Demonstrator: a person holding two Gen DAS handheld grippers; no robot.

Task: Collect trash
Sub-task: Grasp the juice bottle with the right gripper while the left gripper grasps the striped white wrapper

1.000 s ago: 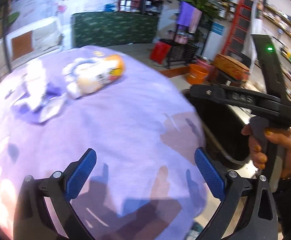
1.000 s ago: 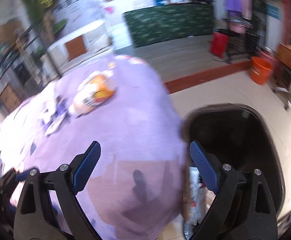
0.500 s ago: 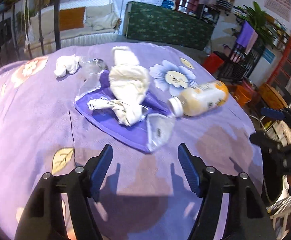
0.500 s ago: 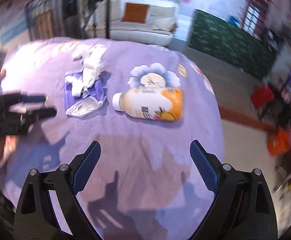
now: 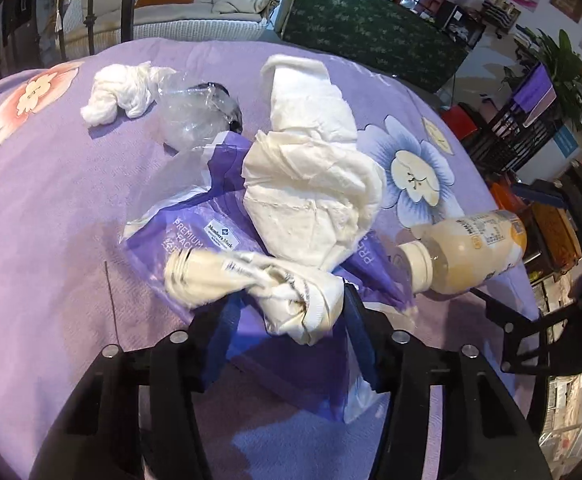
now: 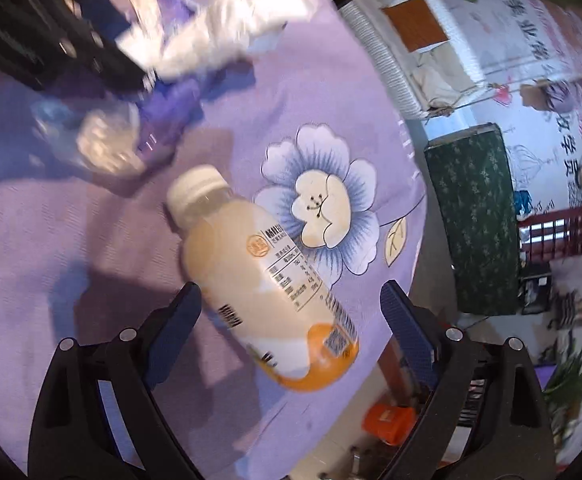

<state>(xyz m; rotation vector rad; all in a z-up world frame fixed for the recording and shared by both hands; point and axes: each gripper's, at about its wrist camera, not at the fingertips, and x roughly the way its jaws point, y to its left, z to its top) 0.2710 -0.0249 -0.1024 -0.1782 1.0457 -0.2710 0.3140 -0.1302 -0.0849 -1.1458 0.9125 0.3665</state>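
Note:
On the purple flowered tablecloth [image 5: 51,220] lies a purple tissue packet [image 5: 195,240] with a big crumpled white tissue [image 5: 315,184] and a twisted white wrapper [image 5: 251,276] on it. My left gripper [image 5: 291,320] reaches down over them. Its jaws are closing with the wrapper's end and the packet between them, and a gap shows at the left pad. A capped bottle [image 6: 259,280] of pale drink lies on its side. My right gripper [image 6: 291,320] is open and straddles its lower half. The bottle [image 5: 467,256] also shows at the right of the left wrist view.
A small white tissue wad [image 5: 119,88] and crumpled clear plastic [image 5: 195,116] lie farther back on the table. The table edge runs just right of the bottle, with an orange bucket [image 6: 391,420] on the floor below. A green-covered bench [image 6: 479,220] and a white sofa [image 5: 195,4] stand beyond.
Both grippers swung from the table's edge by the black bin to the trash pile. The left jaws narrowed around the wrapper. The right gripper rolled and came down over the bottle.

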